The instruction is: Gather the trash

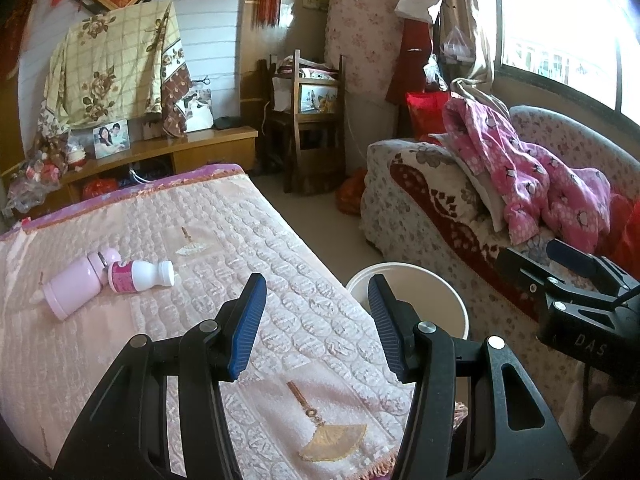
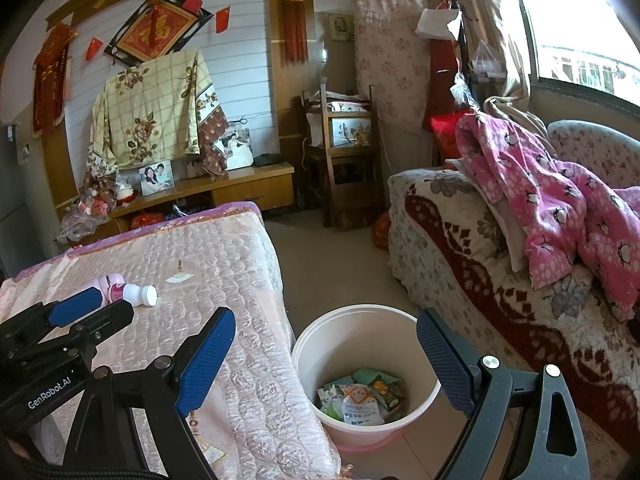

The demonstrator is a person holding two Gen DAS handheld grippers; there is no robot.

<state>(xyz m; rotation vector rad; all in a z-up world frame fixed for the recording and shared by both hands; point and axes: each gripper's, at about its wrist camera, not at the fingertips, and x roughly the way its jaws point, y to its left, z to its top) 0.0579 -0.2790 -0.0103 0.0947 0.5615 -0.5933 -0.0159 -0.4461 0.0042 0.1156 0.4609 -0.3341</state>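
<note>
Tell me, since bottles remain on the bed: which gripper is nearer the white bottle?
Left. The left gripper hovers over the bed just short of the white bottle; the right gripper hangs over the bucket beside the bed.

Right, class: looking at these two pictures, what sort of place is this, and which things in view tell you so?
Most likely a lived-in room at home, a bedroom or sitting room. A quilted pink bedspread covers a bed, a floral sofa holds a pink garment, and framed family photos stand on a wooden cabinet.

I am in a lived-in home: a quilted bed [image 2: 208, 272] at nine o'clock, a floral sofa [image 2: 500, 280] at three, family photos [image 2: 157, 178] at eleven.
</note>
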